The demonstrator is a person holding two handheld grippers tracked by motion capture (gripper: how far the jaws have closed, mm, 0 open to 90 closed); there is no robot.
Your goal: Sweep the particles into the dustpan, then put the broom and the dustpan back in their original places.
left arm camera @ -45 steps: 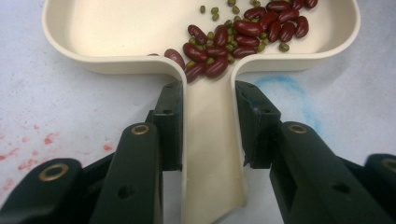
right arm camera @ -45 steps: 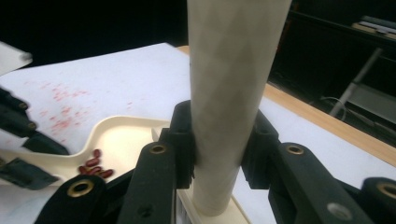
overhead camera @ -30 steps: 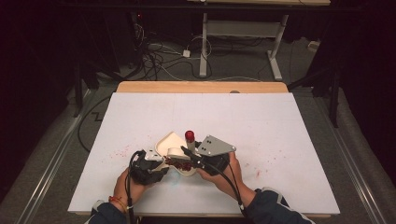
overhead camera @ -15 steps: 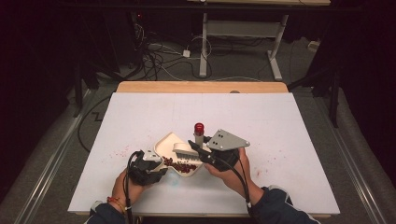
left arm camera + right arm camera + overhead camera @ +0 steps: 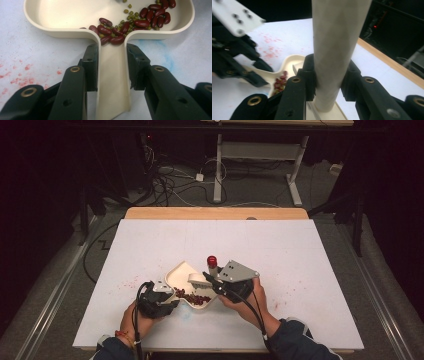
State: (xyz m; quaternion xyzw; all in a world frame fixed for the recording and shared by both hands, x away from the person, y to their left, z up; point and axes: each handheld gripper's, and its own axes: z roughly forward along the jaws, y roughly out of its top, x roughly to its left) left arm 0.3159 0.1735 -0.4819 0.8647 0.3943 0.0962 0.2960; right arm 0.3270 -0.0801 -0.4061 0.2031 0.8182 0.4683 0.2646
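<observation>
A cream scoop-shaped tray (image 5: pixel 179 272) lies on the white table, with red kidney beans (image 5: pixel 140 22) and small green beans pooled near the mouth of its handle (image 5: pixel 112 82). My left gripper (image 5: pixel 111 51) is shut on that handle, one jaw on each side wall. My right gripper (image 5: pixel 211 282) is shut on the upright pale handle (image 5: pixel 334 37) of a scraper. The scraper has a red cap (image 5: pixel 212 259), and its white blade (image 5: pixel 198 279) rests inside the tray above the beans (image 5: pixel 192 296). In the right gripper view the tray (image 5: pixel 292 61) and the left gripper (image 5: pixel 249 72) lie to the left.
Red stains (image 5: pixel 131 281) speckle the white table (image 5: pixel 300 250) left of the tray, with fainter ones to the right. A wooden strip (image 5: pixel 215 213) runs along the far edge. Behind it, cables and desk legs (image 5: pixel 218 165) stand on the dark floor.
My right gripper has carried the scraper a little to the right and away, across the tray. The left gripper and the tray have stayed put.
</observation>
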